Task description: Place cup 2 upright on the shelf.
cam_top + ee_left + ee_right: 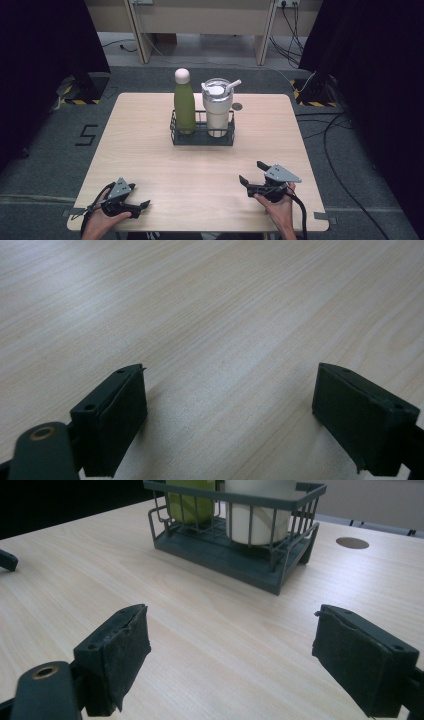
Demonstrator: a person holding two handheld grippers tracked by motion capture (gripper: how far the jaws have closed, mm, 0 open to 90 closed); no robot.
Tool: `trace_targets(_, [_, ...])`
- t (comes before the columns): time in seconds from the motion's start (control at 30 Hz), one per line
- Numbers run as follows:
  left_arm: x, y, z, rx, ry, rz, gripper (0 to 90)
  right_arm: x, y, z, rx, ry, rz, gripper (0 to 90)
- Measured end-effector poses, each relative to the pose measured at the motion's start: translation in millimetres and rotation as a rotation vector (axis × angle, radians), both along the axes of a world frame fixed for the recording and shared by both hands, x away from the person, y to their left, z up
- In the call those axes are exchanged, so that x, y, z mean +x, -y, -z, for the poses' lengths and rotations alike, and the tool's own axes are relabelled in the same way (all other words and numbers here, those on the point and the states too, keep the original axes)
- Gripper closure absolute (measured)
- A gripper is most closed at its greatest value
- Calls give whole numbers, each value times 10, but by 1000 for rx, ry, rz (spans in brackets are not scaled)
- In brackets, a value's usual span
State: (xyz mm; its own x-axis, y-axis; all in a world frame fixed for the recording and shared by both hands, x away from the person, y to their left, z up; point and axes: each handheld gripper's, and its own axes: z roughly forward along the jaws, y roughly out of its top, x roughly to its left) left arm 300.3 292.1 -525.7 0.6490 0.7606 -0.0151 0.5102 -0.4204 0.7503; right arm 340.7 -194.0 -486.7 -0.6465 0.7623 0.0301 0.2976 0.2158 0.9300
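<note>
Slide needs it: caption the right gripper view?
Open right gripper faces a wire basket holding a green bottle and white tumbler.

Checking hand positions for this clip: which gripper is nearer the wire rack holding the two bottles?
Right. The right gripper sits just in front of the rack, slightly off to its right. The left gripper rests at the table's near-left edge, farther away.

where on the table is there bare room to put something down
The whole near half of the table, between the wire rack and the two grippers, left and right, is bare. So are both side strips beside the rack. Only the rack is crowded.
</note>
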Motion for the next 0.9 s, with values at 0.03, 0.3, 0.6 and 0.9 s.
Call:
trace_targets(0.03, [0,0,0,0,0,0,136,0,0,0,0,0,0,149])
trace_targets(0.3, [-1,-1,0,1,0,0,136,-49,-2,34,-30,-26,-21,149])
trace_targets(0.6, [-2,-1,0,1,0,0,136,-87,-7,86,-102,-80,-21,150])
trace_targets(0.9, [-2,-1,0,1,0,1,136,-81,-8,156,-167,-137,-20,151])
